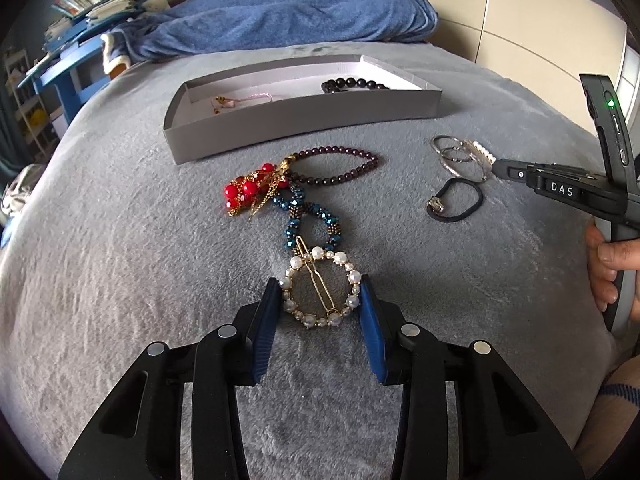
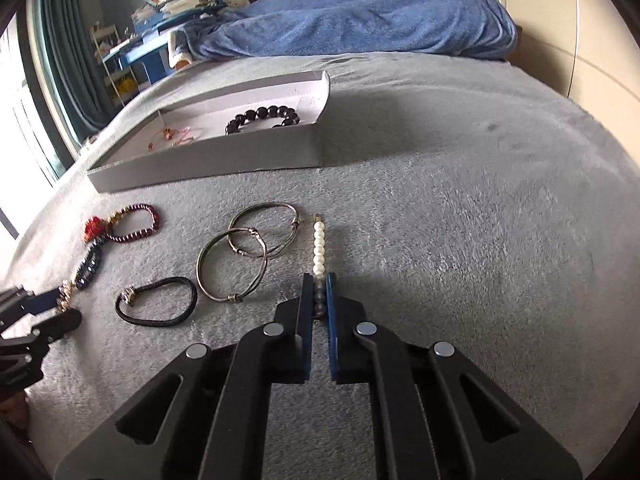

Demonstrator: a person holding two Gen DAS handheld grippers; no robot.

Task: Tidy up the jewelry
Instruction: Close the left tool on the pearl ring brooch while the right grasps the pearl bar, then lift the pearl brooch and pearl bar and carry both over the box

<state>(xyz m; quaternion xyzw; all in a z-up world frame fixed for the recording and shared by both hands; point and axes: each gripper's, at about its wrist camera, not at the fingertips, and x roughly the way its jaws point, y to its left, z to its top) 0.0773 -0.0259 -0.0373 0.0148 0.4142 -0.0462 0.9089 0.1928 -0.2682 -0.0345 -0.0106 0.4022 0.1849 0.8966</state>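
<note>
My left gripper (image 1: 319,294) is open, its jaws on either side of a round pearl hair clip (image 1: 320,289) lying on the grey blanket. Beyond it lie a blue bead bracelet (image 1: 310,216), red bead jewelry (image 1: 248,192) and a dark red bead bracelet (image 1: 340,166). My right gripper (image 2: 319,280) is shut on the near end of a pearl bar clip (image 2: 319,246). A grey box (image 1: 304,120) holds a black bead bracelet (image 1: 354,85) and a pink chain (image 1: 240,100); the box also shows in the right wrist view (image 2: 208,168).
Two metal bangles (image 2: 244,248) and a black hair tie (image 2: 156,300) lie left of the right gripper. A blue towel (image 1: 288,16) lies behind the box. Blue shelves (image 1: 76,36) stand at far left, a cream wardrobe (image 1: 540,20) at right.
</note>
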